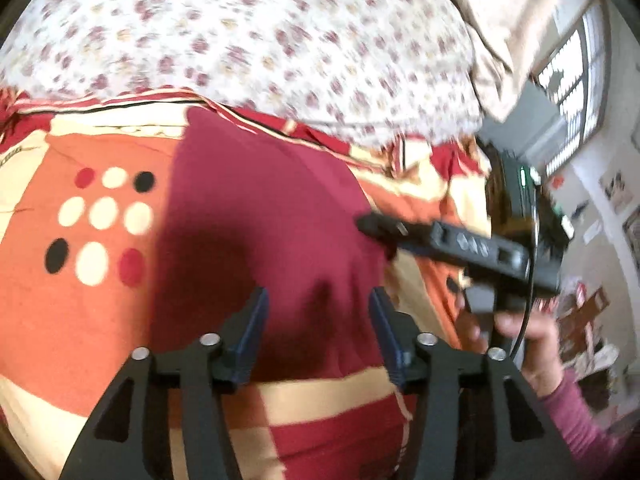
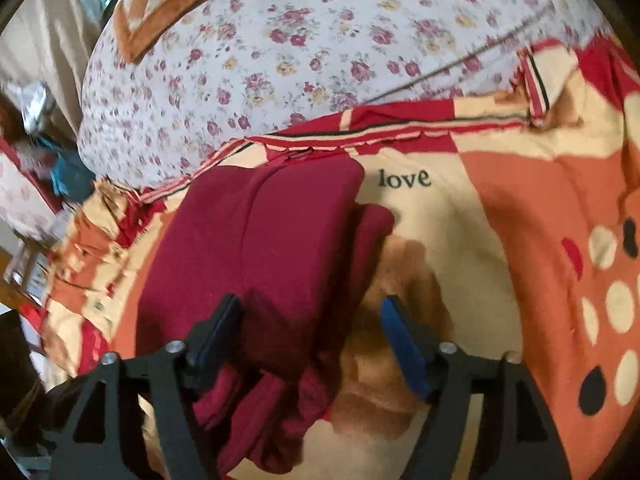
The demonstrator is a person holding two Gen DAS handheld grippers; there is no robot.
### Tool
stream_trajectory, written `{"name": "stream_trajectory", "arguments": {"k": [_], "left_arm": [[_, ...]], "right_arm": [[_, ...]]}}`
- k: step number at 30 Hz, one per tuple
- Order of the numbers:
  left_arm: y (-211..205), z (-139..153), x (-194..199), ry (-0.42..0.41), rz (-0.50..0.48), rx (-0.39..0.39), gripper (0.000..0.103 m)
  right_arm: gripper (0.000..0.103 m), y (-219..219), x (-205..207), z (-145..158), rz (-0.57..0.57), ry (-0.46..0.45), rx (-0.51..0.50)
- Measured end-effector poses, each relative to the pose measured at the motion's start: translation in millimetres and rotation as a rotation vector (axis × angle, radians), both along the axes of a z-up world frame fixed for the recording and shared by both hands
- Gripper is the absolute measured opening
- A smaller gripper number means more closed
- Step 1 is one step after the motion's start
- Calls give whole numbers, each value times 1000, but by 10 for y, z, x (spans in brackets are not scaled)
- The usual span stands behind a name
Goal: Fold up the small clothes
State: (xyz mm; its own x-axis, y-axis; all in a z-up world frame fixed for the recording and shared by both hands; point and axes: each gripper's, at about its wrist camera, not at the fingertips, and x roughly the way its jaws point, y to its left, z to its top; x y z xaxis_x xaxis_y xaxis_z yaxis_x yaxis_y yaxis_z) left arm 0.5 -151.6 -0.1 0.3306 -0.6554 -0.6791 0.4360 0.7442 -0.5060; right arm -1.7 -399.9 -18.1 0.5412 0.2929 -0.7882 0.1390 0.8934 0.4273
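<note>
- Lay folded on the blanket [image 2: 460,216], the maroon garment [image 2: 256,248], left of the word "love" [image 2: 405,179].
- Stood wide open over its near edge, the right gripper [image 2: 312,336]; nothing pinched.
- Gaped open above the cloth too, the left gripper [image 1: 318,332]; held nothing.
- Gripped the right tool's handle, a hand [image 1: 524,332] in a purple sleeve [image 1: 580,412].
- Spread beyond, a floral sheet [image 2: 320,40].

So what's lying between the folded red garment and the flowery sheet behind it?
Only the blanket and its striped red-and-cream border. The right wrist view shows the garment lying on it, with the sheet beginning just past that border.
</note>
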Motion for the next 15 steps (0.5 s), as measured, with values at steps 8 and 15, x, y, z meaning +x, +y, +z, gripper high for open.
{"name": "stream_trajectory", "arguments": {"k": [8,15], "left_arm": [[284,-270,488,151,46,-125,39],[412,-168,596,175,26,-226,42]], "right_arm": [[82,-48,108,-219,5,9,137],[88,46,186,-379,57,9,204]]}}
